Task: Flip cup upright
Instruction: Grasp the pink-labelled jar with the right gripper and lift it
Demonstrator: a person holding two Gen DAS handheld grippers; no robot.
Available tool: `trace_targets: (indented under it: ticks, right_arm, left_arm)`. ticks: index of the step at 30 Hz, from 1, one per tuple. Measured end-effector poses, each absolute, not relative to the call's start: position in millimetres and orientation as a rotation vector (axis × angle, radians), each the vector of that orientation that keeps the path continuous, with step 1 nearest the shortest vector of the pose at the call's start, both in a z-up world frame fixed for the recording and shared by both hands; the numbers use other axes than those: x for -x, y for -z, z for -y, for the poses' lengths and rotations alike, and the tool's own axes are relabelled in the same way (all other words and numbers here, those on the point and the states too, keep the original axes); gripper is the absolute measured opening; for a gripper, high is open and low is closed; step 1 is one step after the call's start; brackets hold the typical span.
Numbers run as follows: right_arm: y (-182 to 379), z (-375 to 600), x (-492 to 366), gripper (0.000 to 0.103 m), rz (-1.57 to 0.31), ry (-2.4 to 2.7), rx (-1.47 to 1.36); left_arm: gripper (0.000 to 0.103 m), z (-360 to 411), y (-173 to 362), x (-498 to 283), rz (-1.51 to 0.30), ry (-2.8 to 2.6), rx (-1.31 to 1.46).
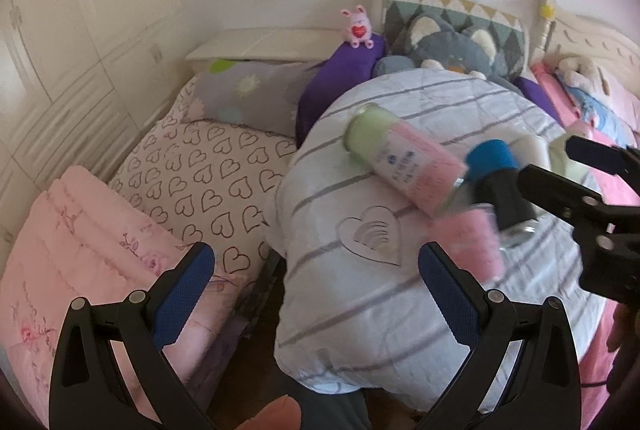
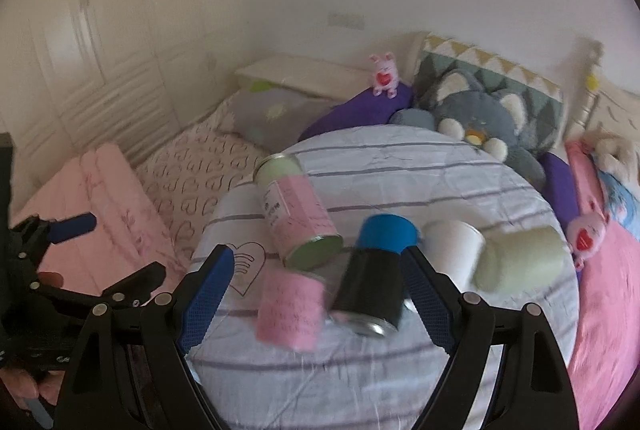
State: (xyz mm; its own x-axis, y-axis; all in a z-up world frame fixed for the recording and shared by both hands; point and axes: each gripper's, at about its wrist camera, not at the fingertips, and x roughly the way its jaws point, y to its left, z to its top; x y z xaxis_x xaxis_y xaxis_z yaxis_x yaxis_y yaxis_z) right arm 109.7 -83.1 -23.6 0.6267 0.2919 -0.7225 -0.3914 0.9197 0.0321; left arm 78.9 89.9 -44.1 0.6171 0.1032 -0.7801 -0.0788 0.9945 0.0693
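A black cup with a blue base (image 2: 374, 270) stands mouth-down on the round striped table (image 2: 400, 165); it also shows in the left wrist view (image 1: 500, 185). A small pink cup (image 2: 290, 310) is just left of it, blurred. A pink and green can (image 2: 298, 213) lies on its side behind. A white cup (image 2: 454, 250) and a pale green cup (image 2: 520, 262) lie to the right. My right gripper (image 2: 320, 294) is open, its fingers around the pink and black cups. My left gripper (image 1: 316, 294) is open and empty, left of the cups.
The table (image 1: 360, 310) stands against a bed with a heart-print sheet (image 1: 208, 173), a folded pink quilt (image 1: 80, 250), pillows and plush toys (image 1: 452, 45). A pink blanket (image 2: 608, 310) lies at right. White wardrobes (image 1: 72, 41) line the left wall.
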Motion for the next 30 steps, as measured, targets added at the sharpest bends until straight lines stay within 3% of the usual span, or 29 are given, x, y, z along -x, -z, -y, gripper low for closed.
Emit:
trace_targets:
  ticks: [20, 21, 23, 30]
  right_arm:
    - [110.6, 1.6, -234.2, 0.086, -1.118, -0.593, 0.370]
    - [116.3, -3.1, -237.0, 0.084, -1.141, -0.603, 0.403]
    - [124.0, -6.6, -241.9, 0.072, -1.174, -0.600, 0.442]
    - [120.1, 4.8, -250.9, 0.071, -1.189, -0.626, 0.382]
  left_arm:
    - [0.103, -128.8, 97.8, -156.8, -1.007, -0.181, 0.029]
    - [0.103, -130.1, 100.1, -157.7, -1.011, -0.182, 0.031]
    - [0.103, -130.4, 102.5, -159.0, -1.018, -0.179, 0.034]
    - [0.103, -130.1, 100.9, -155.2, -1.023, -0.173, 0.040]
